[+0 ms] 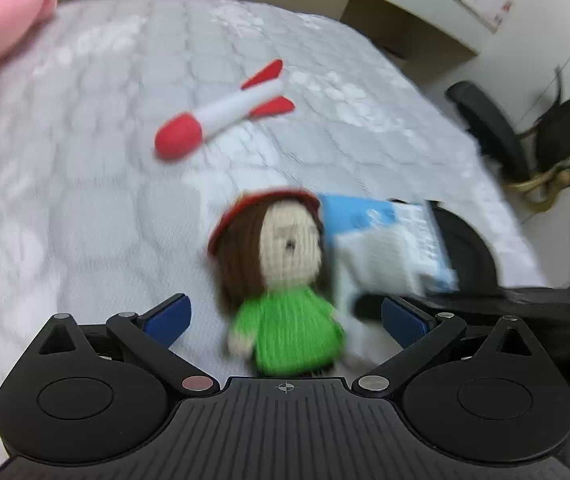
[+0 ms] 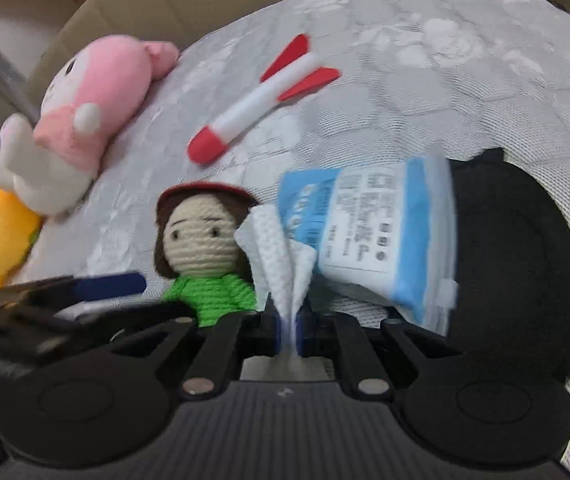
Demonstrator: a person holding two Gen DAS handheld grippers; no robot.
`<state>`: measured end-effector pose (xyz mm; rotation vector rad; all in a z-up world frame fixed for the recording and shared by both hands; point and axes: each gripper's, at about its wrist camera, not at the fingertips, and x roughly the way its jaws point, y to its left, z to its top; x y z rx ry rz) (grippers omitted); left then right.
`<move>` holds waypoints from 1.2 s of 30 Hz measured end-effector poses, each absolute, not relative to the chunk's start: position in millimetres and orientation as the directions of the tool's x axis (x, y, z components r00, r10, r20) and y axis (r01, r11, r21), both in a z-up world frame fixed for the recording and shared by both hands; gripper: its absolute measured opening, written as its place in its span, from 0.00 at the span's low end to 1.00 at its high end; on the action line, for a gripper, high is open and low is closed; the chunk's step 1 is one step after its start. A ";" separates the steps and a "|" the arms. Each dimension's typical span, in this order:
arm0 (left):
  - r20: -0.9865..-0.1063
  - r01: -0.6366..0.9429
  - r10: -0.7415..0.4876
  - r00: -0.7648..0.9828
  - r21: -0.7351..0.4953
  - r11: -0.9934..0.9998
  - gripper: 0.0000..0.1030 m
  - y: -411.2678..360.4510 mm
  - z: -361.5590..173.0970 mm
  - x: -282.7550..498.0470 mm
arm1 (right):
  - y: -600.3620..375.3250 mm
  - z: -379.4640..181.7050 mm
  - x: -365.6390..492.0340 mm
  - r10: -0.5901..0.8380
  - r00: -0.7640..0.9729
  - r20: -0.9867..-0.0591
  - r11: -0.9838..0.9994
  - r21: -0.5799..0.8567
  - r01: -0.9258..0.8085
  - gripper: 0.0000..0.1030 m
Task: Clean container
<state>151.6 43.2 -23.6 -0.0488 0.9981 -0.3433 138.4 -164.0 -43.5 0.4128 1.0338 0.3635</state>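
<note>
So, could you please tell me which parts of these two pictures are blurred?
Left wrist view: motion blur smears the knitted doll and wipes pack; the toy rocket is soft. Right wrist view: sharper, pack print nearly legible, but the left tool streaks.

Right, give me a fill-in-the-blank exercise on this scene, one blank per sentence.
1. The right claw is shut on a white ____.
2. The crocheted doll wears a ____ top.
3. The toy rocket has a ____ nose.
4. The left claw stands ____.

Missing words: wipe; green; red; open
</note>
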 end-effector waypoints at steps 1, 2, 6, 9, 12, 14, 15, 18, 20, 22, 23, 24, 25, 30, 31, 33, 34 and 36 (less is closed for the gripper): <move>-0.820 0.260 -0.261 0.510 -0.142 0.955 1.00 36.7 -24.8 157.5 | -168.0 -38.8 139.0 0.481 0.474 -0.737 0.859 0.506 -0.086 0.08; -0.823 0.258 -0.226 0.521 -0.100 0.961 1.00 32.0 -26.8 164.3 | -170.9 -30.6 139.5 0.471 0.493 -0.731 0.863 0.498 -0.085 0.08; -0.855 0.269 -0.169 0.490 -0.036 0.963 1.00 21.3 -41.7 185.4 | -173.5 9.5 142.8 0.434 0.553 -0.712 0.885 0.453 -0.111 0.08; -0.861 0.240 -0.199 0.468 -0.093 0.966 0.74 26.4 -48.4 185.7 | -164.3 36.5 147.9 0.402 0.554 -0.729 0.907 0.399 -0.133 0.08; -0.824 0.222 -0.250 0.508 -0.155 0.963 0.73 36.2 -40.6 176.0 | -149.8 66.4 150.3 0.328 0.552 -0.767 0.945 0.272 -0.183 0.08; -0.788 0.232 -0.276 0.551 -0.173 0.957 0.73 41.5 -32.6 170.0 | -142.8 88.0 155.3 0.281 0.530 -0.800 0.959 0.211 -0.189 0.08; -0.762 0.233 -0.290 0.579 -0.186 0.955 0.73 46.7 -26.6 167.1 | -140.5 97.0 158.9 0.268 0.512 -0.816 0.962 0.201 -0.183 0.08; -0.698 0.253 -0.392 0.599 -0.299 0.920 0.73 69.4 -13.0 161.9 | -129.8 122.2 175.7 0.225 0.450 -0.864 0.974 0.184 -0.135 0.08; -0.673 0.253 -0.458 0.581 -0.385 0.887 0.73 81.6 -11.5 161.1 | -110.7 136.8 186.3 0.169 0.428 -0.888 0.983 0.124 -0.133 0.08; -0.642 0.260 -0.509 0.573 -0.447 0.856 0.73 89.1 -11.6 158.6 | -87.0 150.2 190.1 0.109 0.434 -0.894 0.984 0.037 -0.172 0.08; -0.629 0.264 -0.524 0.573 -0.464 0.846 0.73 92.1 -13.0 155.8 | -75.1 156.5 187.8 0.097 0.441 -0.892 0.980 0.009 -0.198 0.08; -0.622 0.260 -0.533 0.574 -0.478 0.839 0.74 95.0 -15.9 153.2 | -67.1 160.6 184.6 0.113 0.442 -0.890 0.976 0.015 -0.218 0.08; -0.622 0.244 -0.539 0.569 -0.498 0.832 0.74 97.9 -20.1 152.3 | -62.2 164.4 179.1 0.156 0.442 -0.884 0.972 0.057 -0.229 0.08; -0.618 0.269 -0.571 0.541 -0.517 0.813 0.76 99.7 -35.0 153.7 | -76.2 153.8 148.9 0.414 0.399 -0.818 0.910 0.366 -0.194 0.09; -0.620 0.304 -0.581 0.526 -0.501 0.810 0.77 100.3 -37.6 148.3 | -81.0 150.7 141.9 0.439 0.412 -0.798 0.899 0.386 -0.209 0.09; -0.633 0.366 -0.590 0.502 -0.463 0.808 0.83 97.8 -36.6 139.0 | -92.4 141.4 134.9 0.461 0.437 -0.772 0.887 0.396 -0.237 0.10; -0.623 0.375 -0.596 0.506 -0.464 0.803 0.84 97.6 -32.9 137.7 | -100.2 133.8 134.9 0.463 0.446 -0.766 0.886 0.401 -0.231 0.10; -0.602 0.358 -0.614 0.512 -0.500 0.789 0.91 96.7 -25.6 140.1 | -116.8 115.9 139.9 0.455 0.456 -0.765 0.889 0.414 -0.194 0.10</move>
